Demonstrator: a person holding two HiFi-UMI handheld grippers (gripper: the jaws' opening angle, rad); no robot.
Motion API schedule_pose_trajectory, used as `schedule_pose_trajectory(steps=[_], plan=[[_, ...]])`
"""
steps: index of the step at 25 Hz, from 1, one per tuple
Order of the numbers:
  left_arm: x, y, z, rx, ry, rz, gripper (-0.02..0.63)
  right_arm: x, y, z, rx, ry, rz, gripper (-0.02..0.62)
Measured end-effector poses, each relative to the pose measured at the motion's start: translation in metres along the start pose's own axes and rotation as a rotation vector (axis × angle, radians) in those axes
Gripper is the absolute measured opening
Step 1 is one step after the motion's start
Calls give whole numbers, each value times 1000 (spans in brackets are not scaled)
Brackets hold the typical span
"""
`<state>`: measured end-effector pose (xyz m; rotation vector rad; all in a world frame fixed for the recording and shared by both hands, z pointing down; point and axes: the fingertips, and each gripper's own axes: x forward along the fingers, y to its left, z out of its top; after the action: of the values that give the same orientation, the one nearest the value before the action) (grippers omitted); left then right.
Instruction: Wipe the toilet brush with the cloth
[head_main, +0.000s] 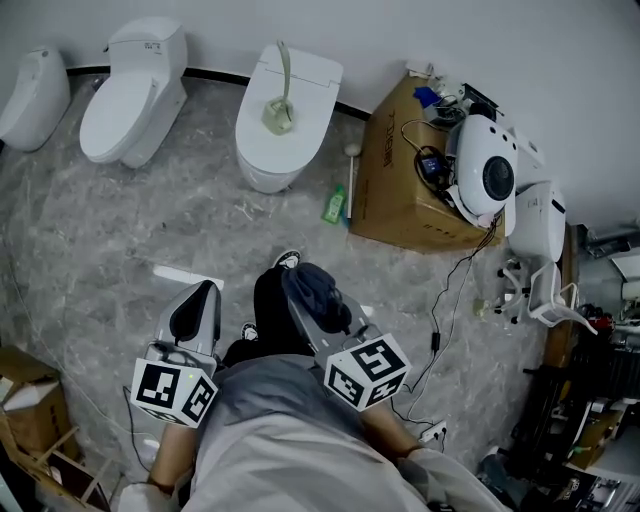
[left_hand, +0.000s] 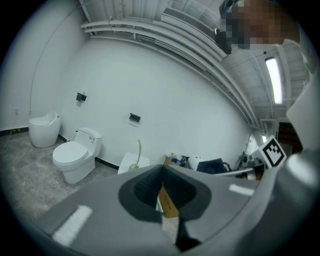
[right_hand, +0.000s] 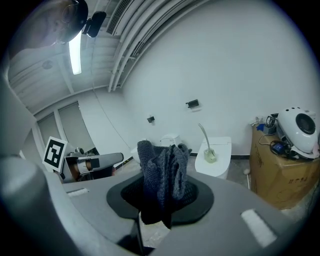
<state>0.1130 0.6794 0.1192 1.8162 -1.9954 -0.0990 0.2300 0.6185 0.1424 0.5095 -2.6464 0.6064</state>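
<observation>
Against the far wall, three toilets stand in a row. The rightmost toilet (head_main: 268, 150) carries the toilet brush (head_main: 279, 104), upright in its holder on the closed lid, well apart from both grippers. A cardboard box (head_main: 395, 185) stands near it. Right gripper (right_hand: 161, 192): jaws pinching a dark cloth (right_hand: 165, 167). Left gripper (left_hand: 162, 175): jaws apparently pressed together, nothing between them.

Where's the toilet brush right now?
Head view, top centre: the toilet brush stands on the closed lid of the middle toilet, just left of the cardboard box.
</observation>
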Motion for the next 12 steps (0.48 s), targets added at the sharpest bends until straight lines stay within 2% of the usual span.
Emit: schedule_pose_trajectory(steps=[12], plan=[[124, 13, 35, 14, 41, -19, 0, 67, -99, 67, 62, -44, -12, 91]])
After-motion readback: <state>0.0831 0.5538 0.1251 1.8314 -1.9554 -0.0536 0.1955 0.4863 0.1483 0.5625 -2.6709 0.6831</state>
